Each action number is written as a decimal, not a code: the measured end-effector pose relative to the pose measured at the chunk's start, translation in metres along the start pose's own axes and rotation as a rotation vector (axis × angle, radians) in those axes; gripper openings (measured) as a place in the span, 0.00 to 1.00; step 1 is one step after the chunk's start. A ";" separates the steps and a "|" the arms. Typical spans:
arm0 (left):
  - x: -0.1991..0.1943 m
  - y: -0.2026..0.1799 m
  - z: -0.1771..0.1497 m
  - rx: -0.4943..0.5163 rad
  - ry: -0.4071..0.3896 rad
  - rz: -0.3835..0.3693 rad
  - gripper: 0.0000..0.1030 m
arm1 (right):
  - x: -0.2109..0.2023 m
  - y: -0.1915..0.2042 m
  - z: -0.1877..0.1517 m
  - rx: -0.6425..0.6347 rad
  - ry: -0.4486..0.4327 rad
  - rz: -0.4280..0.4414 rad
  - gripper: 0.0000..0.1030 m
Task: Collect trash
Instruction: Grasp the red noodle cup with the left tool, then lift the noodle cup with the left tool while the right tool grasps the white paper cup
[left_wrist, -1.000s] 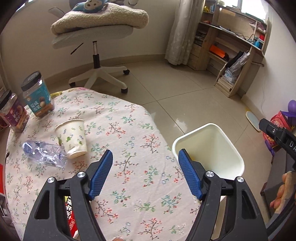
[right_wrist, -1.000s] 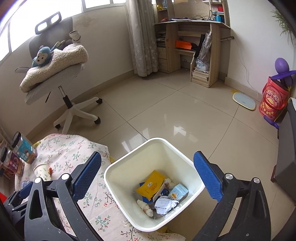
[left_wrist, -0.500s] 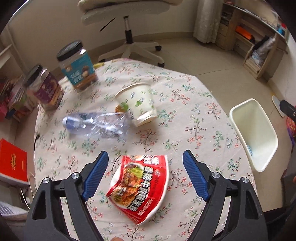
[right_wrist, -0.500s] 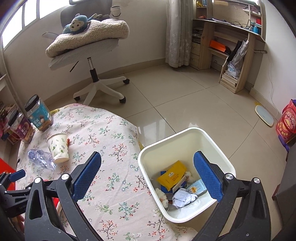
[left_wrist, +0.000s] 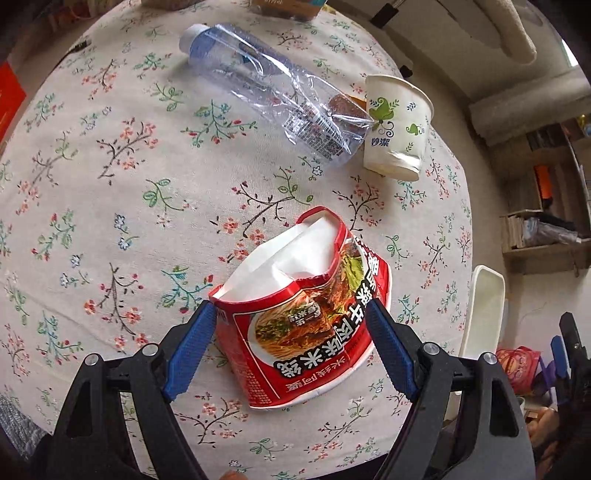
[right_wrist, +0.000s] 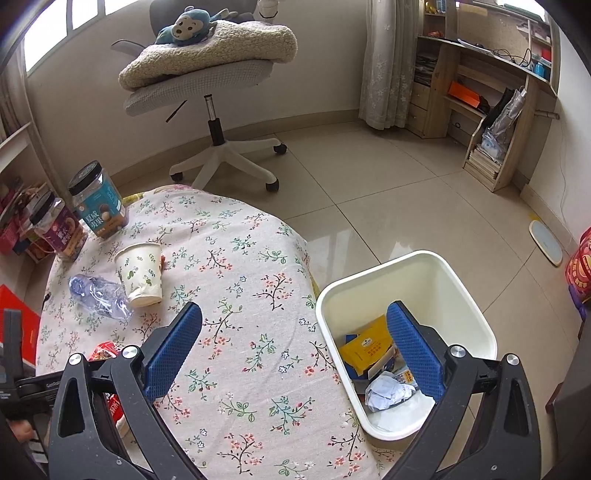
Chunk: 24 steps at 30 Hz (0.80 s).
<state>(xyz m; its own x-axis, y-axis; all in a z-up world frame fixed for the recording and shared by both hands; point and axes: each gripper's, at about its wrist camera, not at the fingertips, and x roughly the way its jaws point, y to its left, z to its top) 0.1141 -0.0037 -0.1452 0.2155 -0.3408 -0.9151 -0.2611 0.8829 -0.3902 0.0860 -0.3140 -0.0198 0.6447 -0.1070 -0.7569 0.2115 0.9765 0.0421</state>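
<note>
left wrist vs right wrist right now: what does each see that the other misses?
Left wrist only: the whole crushed red noodle bowl, lying between the open jaws of the left gripper.
Right wrist only: trash inside the white bin, two snack jars, the office chair.
Both: floral tablecloth, crushed water bottle, paper cup. The right gripper is open and empty.

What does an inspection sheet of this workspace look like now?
Surface: table with floral cloth.
Job's things: crushed red noodle bowl on its side; crushed bottle lying against the paper cup; white bin beside the table, partly filled.
Clutter: two jars at the far edge.
Grippers: left tool open, jaws just widened, astride the bowl, pads not pressing; right tool open, empty, over the table edge and bin.
Cables: some on the desk.
Surroundings: chair with blanket and toy; tiled floor.
</note>
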 end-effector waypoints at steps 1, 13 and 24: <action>0.003 0.000 0.000 -0.010 0.005 -0.014 0.78 | 0.001 -0.001 0.000 0.002 0.003 0.001 0.93; 0.031 -0.013 -0.017 -0.060 0.051 -0.159 0.90 | 0.011 -0.011 -0.004 0.010 0.039 -0.012 0.93; 0.022 -0.061 -0.025 0.116 -0.043 -0.166 0.67 | 0.015 -0.004 -0.003 0.018 0.058 0.009 0.93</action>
<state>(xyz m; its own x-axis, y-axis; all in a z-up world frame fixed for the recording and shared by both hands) 0.1110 -0.0731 -0.1438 0.2871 -0.4731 -0.8329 -0.1085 0.8478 -0.5190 0.0930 -0.3193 -0.0335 0.6029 -0.0872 -0.7931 0.2200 0.9736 0.0603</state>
